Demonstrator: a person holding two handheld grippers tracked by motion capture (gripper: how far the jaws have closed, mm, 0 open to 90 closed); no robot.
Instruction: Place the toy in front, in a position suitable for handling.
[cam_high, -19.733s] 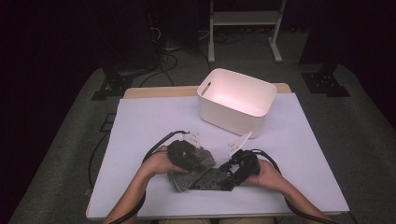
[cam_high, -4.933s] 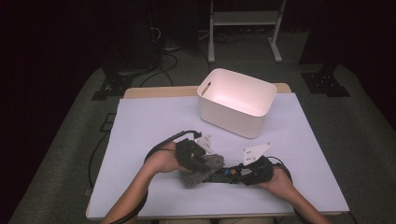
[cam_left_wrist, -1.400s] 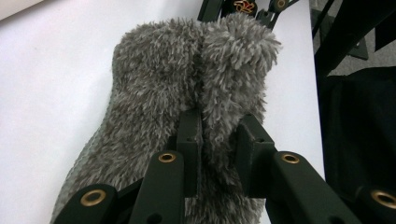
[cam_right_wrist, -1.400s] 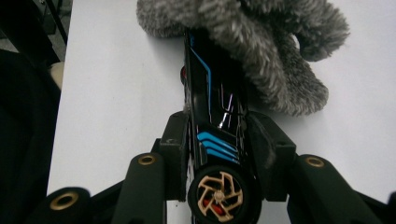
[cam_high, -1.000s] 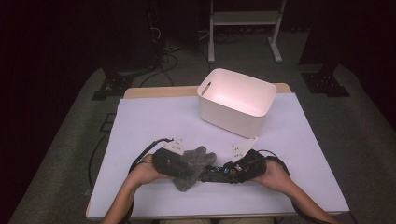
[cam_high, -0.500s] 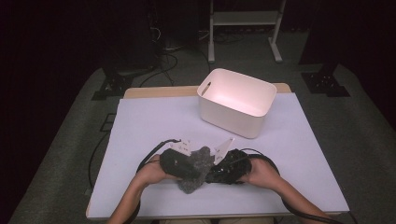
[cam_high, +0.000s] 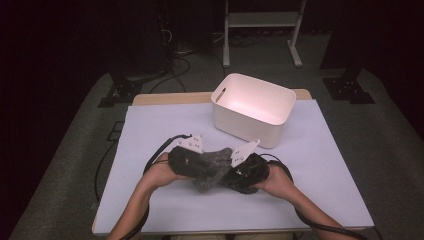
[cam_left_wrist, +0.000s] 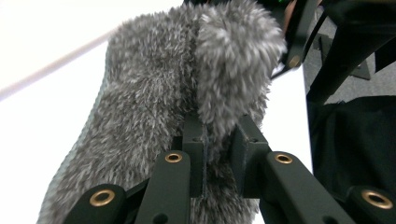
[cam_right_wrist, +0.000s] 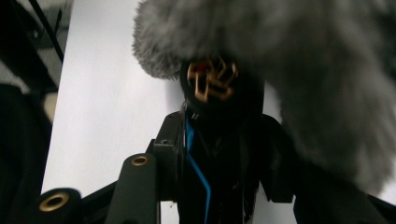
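At the near middle of the table (cam_high: 320, 165), covered by a pale sheet, the person holds a fuzzy grey sock (cam_high: 212, 167) up between the two grippers, just above the surface. The left gripper (cam_high: 192, 161) comes in from the left and its jaws are clamped tight on a fold of the grey sock, as the left gripper view shows: the two black jaws pinch the furry fabric (cam_left_wrist: 187, 93) between them, and the rest of it rises and spreads beyond the tips. The right gripper (cam_high: 240, 172) comes in from the right, close against the other one, so that the two nearly meet over the sock. In the right gripper view its jaws have just been closing, and between them sits a dark black piece with a blue stripe and an orange emblem (cam_right_wrist: 212, 79), pressed from both sides, while the grey fur hangs across the top and right of that view. Whether this dark piece is part of the same sock cannot be told. A white bin (cam_high: 252, 107) stands farther back, to the right of centre, well apart from the hands.
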